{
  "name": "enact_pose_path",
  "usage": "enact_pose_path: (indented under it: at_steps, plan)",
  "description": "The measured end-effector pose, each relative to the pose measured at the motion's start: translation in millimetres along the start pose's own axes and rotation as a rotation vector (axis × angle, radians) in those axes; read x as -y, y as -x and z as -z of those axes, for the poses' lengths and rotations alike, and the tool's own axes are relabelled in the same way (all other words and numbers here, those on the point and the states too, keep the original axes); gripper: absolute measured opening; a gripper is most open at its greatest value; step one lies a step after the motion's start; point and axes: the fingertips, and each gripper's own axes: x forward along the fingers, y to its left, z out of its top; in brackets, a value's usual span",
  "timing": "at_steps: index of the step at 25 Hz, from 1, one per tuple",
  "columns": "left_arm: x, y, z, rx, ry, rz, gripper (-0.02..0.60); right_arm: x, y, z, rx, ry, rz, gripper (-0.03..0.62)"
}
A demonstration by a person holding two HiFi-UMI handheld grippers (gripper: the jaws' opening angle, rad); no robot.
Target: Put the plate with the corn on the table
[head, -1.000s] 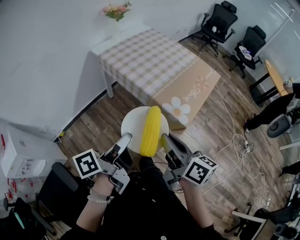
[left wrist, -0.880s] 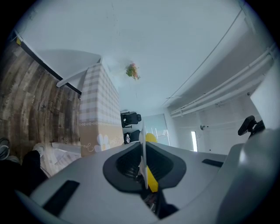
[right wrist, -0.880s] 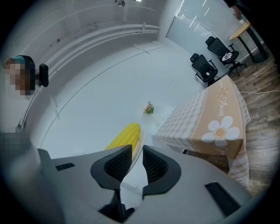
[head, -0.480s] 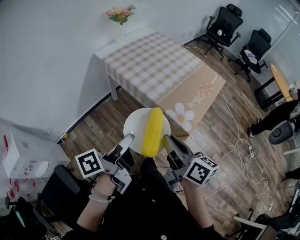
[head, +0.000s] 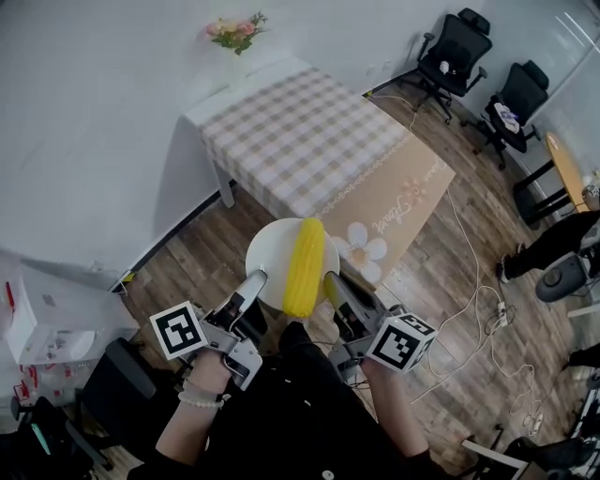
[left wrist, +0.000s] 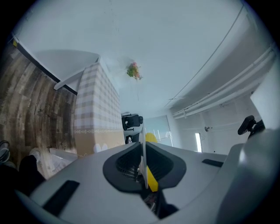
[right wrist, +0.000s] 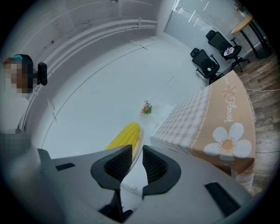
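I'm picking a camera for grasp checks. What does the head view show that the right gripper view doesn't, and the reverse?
Only the head view shows both tools, the left tool and the right tool, on opposite sides of the plate. Only the right gripper view shows, close up, its own jaws shut on the plate's rim. Both show the corn lying on the plate, the checked table, the flowers and the office chairs.

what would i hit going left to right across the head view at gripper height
white box → left gripper → corn, lying on the plate that both grippers clamp → right gripper
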Motion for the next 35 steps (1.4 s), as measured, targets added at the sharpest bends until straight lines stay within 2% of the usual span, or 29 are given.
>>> enact_pose_path:
  at_steps: [5,16,22,27,31,35]
  plan:
    - [-3,-25,0,0.016,0.001,-0.007,0.029,19,-5,-19,-0.020,-0.004,-0.010,0.104]
    - [-10,-81,-25,0.059,0.004,-0.017,0.029,56,-41,-63,-0.063,-0.010,-0.039,0.101]
    - [-16,-91,-39,0.094,-0.002,-0.022,0.029,63,-61,-71,-0.089,-0.003,-0.067,0.101]
    - [-16,-126,-49,0.124,0.011,-0.031,0.029,85,-77,-100,-0.111,-0.011,-0.081,0.100]
    - [-17,-144,-53,0.129,0.017,-0.040,0.028,96,-84,-114,-0.123,-0.009,-0.091,0.100]
    - [-15,-156,-55,0.118,-0.011,-0.049,0.029,104,-87,-123,-0.130,-0.008,-0.100,0.100]
